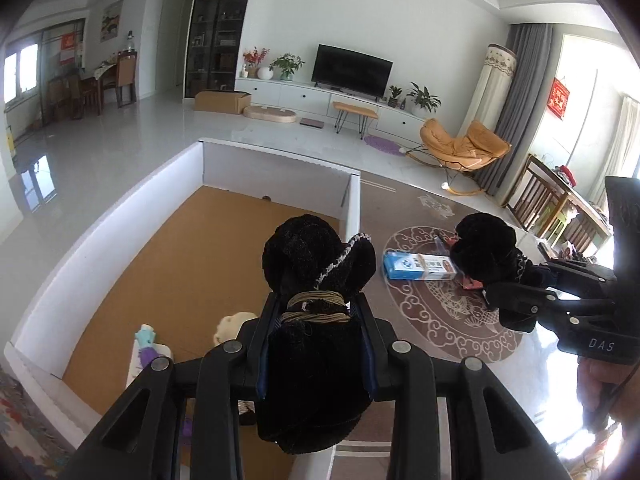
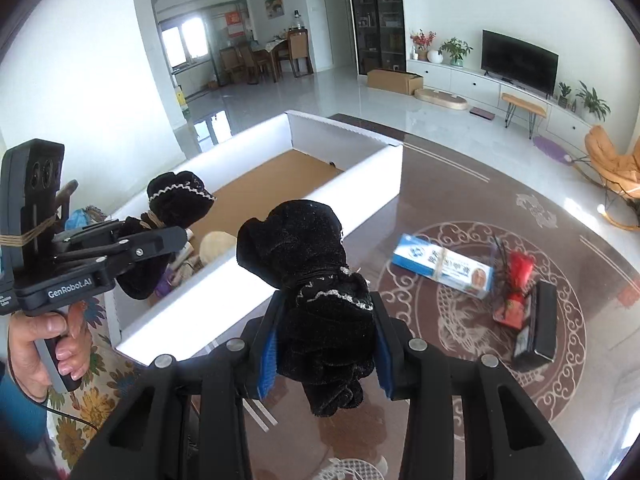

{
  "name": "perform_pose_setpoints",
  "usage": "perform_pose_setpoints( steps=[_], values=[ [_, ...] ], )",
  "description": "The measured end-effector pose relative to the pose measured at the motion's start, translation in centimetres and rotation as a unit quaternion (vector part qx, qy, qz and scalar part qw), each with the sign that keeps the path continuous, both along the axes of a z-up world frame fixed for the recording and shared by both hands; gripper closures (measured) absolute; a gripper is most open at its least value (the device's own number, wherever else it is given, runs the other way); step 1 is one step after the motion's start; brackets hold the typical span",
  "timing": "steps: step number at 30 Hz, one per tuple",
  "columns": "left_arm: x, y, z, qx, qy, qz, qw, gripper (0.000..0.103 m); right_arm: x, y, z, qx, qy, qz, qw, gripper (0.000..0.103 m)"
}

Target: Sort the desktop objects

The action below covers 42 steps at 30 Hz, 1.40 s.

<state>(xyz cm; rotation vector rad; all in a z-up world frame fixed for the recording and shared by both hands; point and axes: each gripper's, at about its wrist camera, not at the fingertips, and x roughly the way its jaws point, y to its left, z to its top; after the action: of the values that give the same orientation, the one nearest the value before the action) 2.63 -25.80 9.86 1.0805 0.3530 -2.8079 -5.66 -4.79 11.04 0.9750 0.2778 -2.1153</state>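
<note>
My left gripper (image 1: 318,312) is shut on a black velvet pouch (image 1: 316,264) tied with cord, held above the white cardboard box (image 1: 276,160) with a brown floor. My right gripper (image 2: 324,320) is shut on a second black velvet pouch (image 2: 296,240) with silver trim, held above the table beside the box's near wall (image 2: 320,224). Each gripper shows in the other's view: the right one (image 1: 496,276), the left one (image 2: 160,220). A blue-white toothpaste carton (image 2: 442,266) lies on the glass table.
Inside the box lie a cream round thing (image 1: 232,326) and a white tube with a teal cap (image 1: 146,344). A red packet (image 2: 516,292) and a black case (image 2: 538,326) lie right of the carton. The table bears a round dragon pattern (image 2: 460,320).
</note>
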Motion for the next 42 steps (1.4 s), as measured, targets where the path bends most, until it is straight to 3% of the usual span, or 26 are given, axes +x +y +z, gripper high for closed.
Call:
perform_pose_setpoints(
  steps=[3,6,9,11,12,13,14,18,22,24,26,28,32,35,42],
  values=[
    [-0.6,-4.2,-1.9,-0.012,-0.045,0.045,0.9979,0.069,-0.6,-6.7,0.6,-0.008,0.006,0.030,0.999,0.063],
    [-1.4,-6.6,-4.7,-0.009,-0.094,0.063,0.9936,0.068,-1.5,-13.0,-0.6,0.009,0.004,0.050,0.999,0.063],
    [-2.1,-7.4,-7.0,-0.011,-0.141,0.072,0.9874,0.060,-2.5,-17.6,-2.8,0.039,-0.006,0.059,0.997,0.059],
    [-2.2,-7.6,-7.7,-0.008,-0.151,0.077,0.9855,0.032,-3.0,-19.5,-4.5,0.049,-0.018,0.055,0.997,0.045],
    [-2.0,-7.6,-7.8,-0.007,-0.146,0.081,0.9860,0.025,-3.1,-19.9,-5.0,0.047,-0.019,0.048,0.998,0.027],
    [-1.8,-7.5,-7.7,-0.011,-0.139,0.085,0.9866,0.020,-3.1,-20.1,-5.4,0.043,-0.019,0.041,0.998,0.016],
    [-1.6,-7.3,-7.6,-0.017,-0.130,0.090,0.9873,0.020,-3.1,-20.1,-5.5,0.036,-0.020,0.034,0.999,0.014],
    [-0.6,-5.9,-6.3,-0.043,-0.093,0.102,0.9895,0.020,-3.3,-17.4,-4.5,-0.016,-0.018,0.019,1.000,0.013],
    [-0.1,-2.3,-4.0,-0.065,-0.046,0.080,0.9936,0.020,-2.5,-12.0,-2.8,-0.043,0.047,-0.017,0.998,0.000],
    [-0.2,0.6,-3.0,-0.073,-0.028,0.060,0.9951,0.017,-2.1,-8.6,-2.8,-0.042,0.080,-0.035,0.995,0.000],
    [0.1,3.9,-2.0,-0.073,-0.008,0.035,0.9967,0.009,-1.9,-5.2,-3.7,-0.022,0.105,-0.054,0.993,0.000],
    [0.4,7.4,-1.3,-0.070,0.011,0.004,0.9975,0.007,-1.7,-1.5,-5.2,0.005,0.121,-0.076,0.990,0.000],
    [0.1,13.7,-1.1,-0.067,0.026,-0.048,0.9963,0.005,-2.1,6.4,-9.3,0.063,0.102,-0.122,0.985,0.000],
    [-1.2,17.5,-2.1,-0.085,0.017,-0.059,0.9945,0.004,-1.9,12.1,-12.1,0.096,0.082,-0.159,0.979,0.000],
    [-3.5,22.1,-5.1,-0.091,-0.008,-0.071,0.9933,0.005,-1.1,22.1,-14.5,0.093,0.032,-0.246,0.964,0.000]
  ],
)
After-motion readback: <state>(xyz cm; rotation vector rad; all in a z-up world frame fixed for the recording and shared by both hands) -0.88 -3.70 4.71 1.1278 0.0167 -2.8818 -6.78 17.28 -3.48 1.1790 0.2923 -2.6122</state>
